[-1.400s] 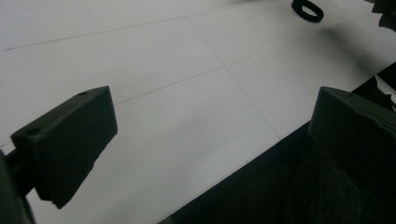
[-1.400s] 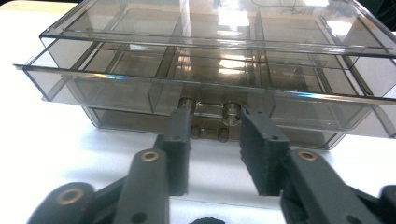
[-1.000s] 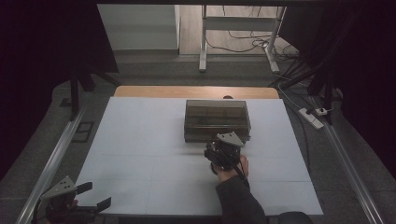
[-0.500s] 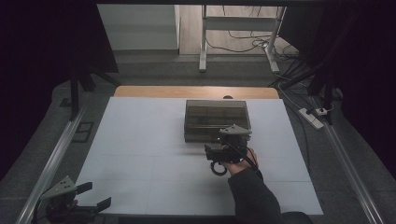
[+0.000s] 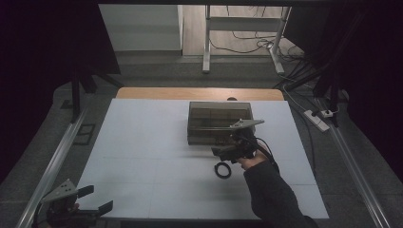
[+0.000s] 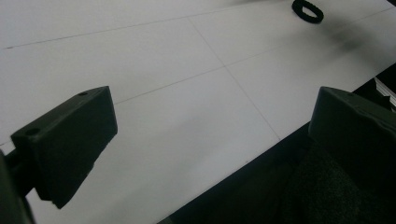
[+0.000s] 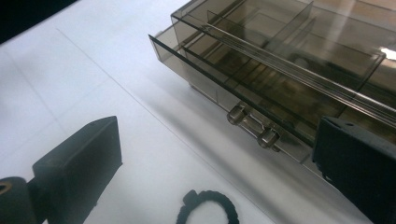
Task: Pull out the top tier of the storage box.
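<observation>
My right gripper (image 5: 227, 151) hangs with its jaws spread wide and nothing between them, just in front of the smoked plastic drawer box (image 5: 219, 121) at the middle of the worktop (image 5: 142, 142). In the right gripper view the drawer handle (image 7: 254, 127) sits between the jaws but farther off, untouched. A black hair tie (image 5: 222, 169) lies flat on the worktop at about 7 o'clock from the right gripper, near it and apart from the box; it shows again at the bottom of the right gripper view (image 7: 208, 212).

My left gripper (image 5: 88, 204) idles at the near left corner of the worktop, jaws apart and empty.

I judge the work barely begun: the tie is loose, the lower drawer looks at most slightly out, and I cannot tell for sure. Grasping the handle, pulling, and stowing the tie all remain.

The box's long axis runs 9 to 3 o'clock; its drawer front and handle face 6 o'clock, toward me.
</observation>
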`<action>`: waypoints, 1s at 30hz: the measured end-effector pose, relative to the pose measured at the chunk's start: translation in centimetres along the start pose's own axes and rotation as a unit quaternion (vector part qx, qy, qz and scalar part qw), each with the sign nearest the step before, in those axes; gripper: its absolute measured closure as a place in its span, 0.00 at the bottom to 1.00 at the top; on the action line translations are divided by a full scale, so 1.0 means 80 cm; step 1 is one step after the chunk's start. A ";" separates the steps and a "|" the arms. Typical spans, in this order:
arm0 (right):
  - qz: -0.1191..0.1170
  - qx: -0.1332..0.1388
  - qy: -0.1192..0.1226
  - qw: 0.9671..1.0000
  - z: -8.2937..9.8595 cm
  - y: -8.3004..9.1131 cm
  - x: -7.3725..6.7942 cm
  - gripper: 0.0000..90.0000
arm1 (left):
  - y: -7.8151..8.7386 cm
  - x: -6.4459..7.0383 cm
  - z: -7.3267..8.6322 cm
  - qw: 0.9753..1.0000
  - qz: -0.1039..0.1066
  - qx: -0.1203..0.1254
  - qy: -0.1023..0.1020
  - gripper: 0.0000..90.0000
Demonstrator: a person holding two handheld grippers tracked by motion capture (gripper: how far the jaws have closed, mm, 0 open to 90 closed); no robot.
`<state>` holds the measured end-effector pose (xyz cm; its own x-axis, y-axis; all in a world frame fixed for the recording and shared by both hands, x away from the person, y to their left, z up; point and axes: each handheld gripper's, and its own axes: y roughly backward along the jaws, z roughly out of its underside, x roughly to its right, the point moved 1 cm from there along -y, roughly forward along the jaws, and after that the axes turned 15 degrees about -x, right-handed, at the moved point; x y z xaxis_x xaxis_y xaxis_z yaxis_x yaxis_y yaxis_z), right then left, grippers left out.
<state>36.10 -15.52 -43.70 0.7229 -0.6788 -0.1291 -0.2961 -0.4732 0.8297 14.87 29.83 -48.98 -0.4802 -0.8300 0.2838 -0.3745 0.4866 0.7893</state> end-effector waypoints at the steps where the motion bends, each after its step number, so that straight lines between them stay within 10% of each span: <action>1: -0.004 -0.003 0.004 1.000 -0.001 0.001 0.002 0.02 | 0.000 0.000 0.000 1.000 0.000 0.000 0.000 0.00; 17: 0.014 -0.058 0.039 0.997 -0.032 0.013 0.028 0.02 | 0.000 0.000 0.000 1.000 0.001 0.000 0.001 0.00; 30: 0.007 -0.106 0.129 0.986 -0.053 0.005 0.032 0.66 | 0.001 -0.001 0.001 1.000 0.001 0.001 0.003 0.00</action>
<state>40.49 -15.10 -41.44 0.8620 -0.5068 0.0031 -0.1902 -0.3179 0.9288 14.81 29.93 -49.00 -0.4763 -0.8305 0.2888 -0.3752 0.4890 0.7875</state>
